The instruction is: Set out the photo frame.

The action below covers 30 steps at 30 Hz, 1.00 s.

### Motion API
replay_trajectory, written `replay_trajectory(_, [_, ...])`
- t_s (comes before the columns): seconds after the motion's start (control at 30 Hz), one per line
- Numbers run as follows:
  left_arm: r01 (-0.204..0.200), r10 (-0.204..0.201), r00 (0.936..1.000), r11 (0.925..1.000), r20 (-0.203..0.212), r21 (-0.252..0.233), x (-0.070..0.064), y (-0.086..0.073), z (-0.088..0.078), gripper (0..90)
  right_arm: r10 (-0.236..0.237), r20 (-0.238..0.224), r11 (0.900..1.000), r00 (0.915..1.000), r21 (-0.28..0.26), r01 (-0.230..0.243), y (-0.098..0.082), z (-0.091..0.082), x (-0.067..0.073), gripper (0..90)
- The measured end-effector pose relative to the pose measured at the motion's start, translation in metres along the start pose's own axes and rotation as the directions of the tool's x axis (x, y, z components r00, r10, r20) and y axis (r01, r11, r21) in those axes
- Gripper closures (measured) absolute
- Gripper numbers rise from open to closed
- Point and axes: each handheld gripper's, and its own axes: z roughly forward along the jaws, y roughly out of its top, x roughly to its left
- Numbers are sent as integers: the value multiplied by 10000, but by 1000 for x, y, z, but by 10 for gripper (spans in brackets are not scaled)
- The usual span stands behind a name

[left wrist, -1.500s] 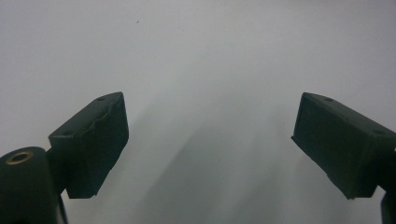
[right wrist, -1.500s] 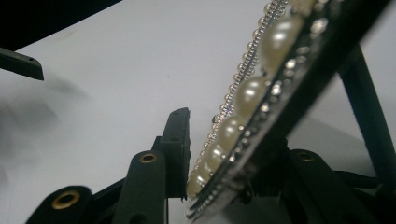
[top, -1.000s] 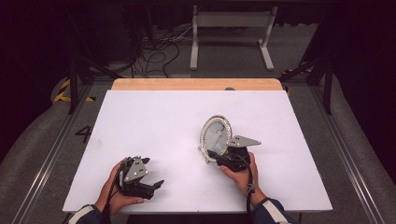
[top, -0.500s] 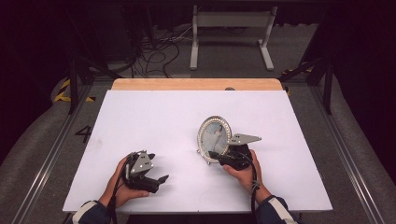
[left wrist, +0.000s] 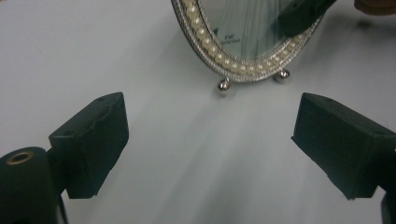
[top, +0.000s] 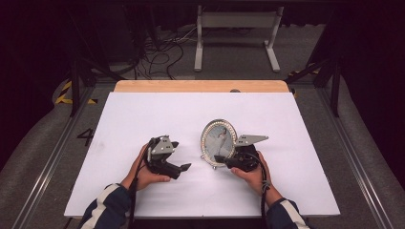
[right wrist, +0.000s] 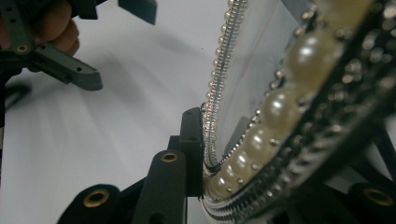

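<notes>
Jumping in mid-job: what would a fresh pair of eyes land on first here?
The oval pearl-rimmed picture frame standing upright mid-table on the white sheet, its lower right rim pinched by the right gripper. Next, the left gripper, jaws wide open, pointing at the frame from its left, apart from it.

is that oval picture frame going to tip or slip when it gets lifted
The picture frame looks stiff, but probably tips easily: it stands upright on small ball feet. Its beaded rim may slip in the right gripper, and the glass front looks fragile.

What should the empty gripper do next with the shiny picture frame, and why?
Probably ease the left gripper forward to the oval pearl-rimmed silver photo frame. Its jaws stand open and empty, short of the frame's ball feet, while the right gripper grips one edge.
</notes>
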Motion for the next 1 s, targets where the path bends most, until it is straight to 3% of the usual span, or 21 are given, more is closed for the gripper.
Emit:
replay_trajectory(0.1, [249, -245, 9995, 9995, 196, -180, 8, 7, 9, 98, -41, 24, 10000, 10000, -4, 41, 0, 0, 0, 743])
replay_trajectory(0.17, [512, -505, 9984, 9983, 239, -284, 13, 9, 13, 92, -35, 253, 10000, 9997, 21, 35, -1, -1, 1, 656])
replay_trajectory(0.33, [465, -460, 9988, 9985, 190, -275, 15, 12, 21, 93, -118, 726, 9999, 9973, -54, 122, -5, -10, 3, 585])
replay_trajectory(0.47, [654, -627, 9972, 9957, 416, -653, 21, 15, 25, 114, -170, 1070, 9996, 9941, -194, 192, -10, -18, 9, 543])
replay_trajectory(0.53, [767, -713, 9951, 9939, 687, -791, 24, 17, 28, 115, -274, 1222, 9992, 9921, -266, 308, -11, -23, 12, 543])
replay_trajectory(0.67, [915, -838, 9930, 9915, 833, -926, 27, 24, 37, 127, -274, 1335, 9977, 9907, -580, 354, -14, -33, 19, 567])
replay_trajectory(0.83, [843, -774, 9935, 9930, 831, -828, 25, 29, 49, 147, -155, 1688, 9923, 9855, -1181, 358, -16, -45, 23, 617])
replay_trajectory(0.93, [635, -584, 9968, 9932, 545, -973, 23, 31, 50, 174, -71, 1760, 9888, 9844, -1453, 331, -18, -49, 24, 636])
replay_trajectory(1.0, [643, -584, 9966, 9925, 583, -1038, 22, 33, 51, 215, -7, 1881, 9858, 9821, -1645, 322, -18, -52, 25, 655])
